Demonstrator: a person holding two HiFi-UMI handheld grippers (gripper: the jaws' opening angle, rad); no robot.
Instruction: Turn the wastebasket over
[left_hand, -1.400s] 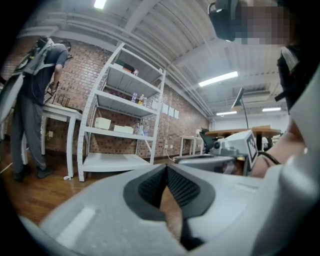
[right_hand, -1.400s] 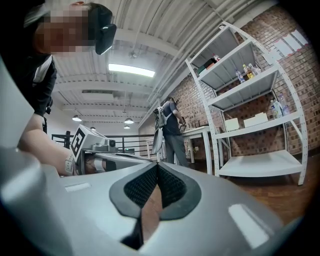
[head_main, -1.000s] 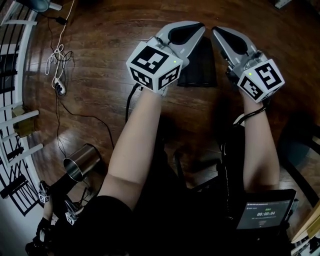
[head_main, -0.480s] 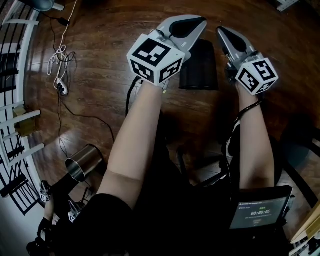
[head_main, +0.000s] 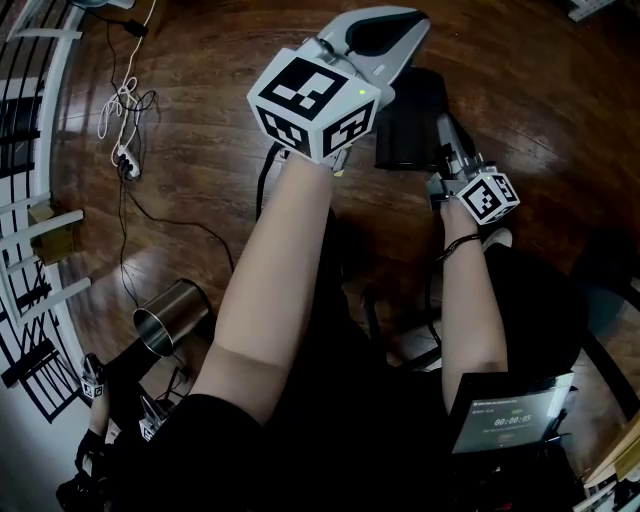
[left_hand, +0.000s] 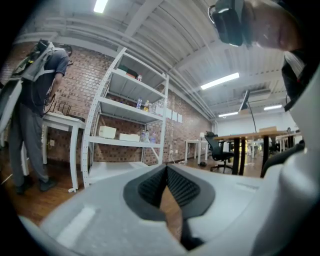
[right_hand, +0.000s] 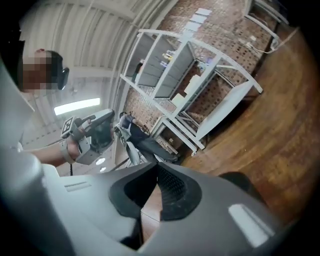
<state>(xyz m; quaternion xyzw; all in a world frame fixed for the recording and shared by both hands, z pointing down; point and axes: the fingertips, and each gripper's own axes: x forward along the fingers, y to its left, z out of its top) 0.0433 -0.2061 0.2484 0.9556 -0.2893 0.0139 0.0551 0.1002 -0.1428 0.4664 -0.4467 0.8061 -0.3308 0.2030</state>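
A person seated over a wood floor (head_main: 200, 60) holds two grippers out ahead, pictured from the head cam. The black wastebasket (head_main: 408, 125) sits on the floor just beyond the knees, btwn the two tools & well away from the floor's railed left edge; its far end is hidden behind the left gripper (head_main: 405, 22), and which way up it stands can't be told.

L gripper is held high in the frame, its marker cube uppermost. Its own view shows the jaws closed tip to tip w/ nothing btwn them. The right gripper (head_main: 443, 124) is lower, just beside the basket's right side; whether it touches can't be told. Its jaws are likewise pressed together & empty.

Near the floor's left edge lie white cables (head_main: 122, 100) and a power strip (head_main: 124, 165). A metal cup (head_main: 170, 318) lies tilted at lower left, and a tablet (head_main: 508, 415) glows at lower right.

In the left gripper view, white shelving (left_hand: 125, 115) stands against a brick wall, and a second person (left_hand: 32, 95) w/ a backpack stands beside it.
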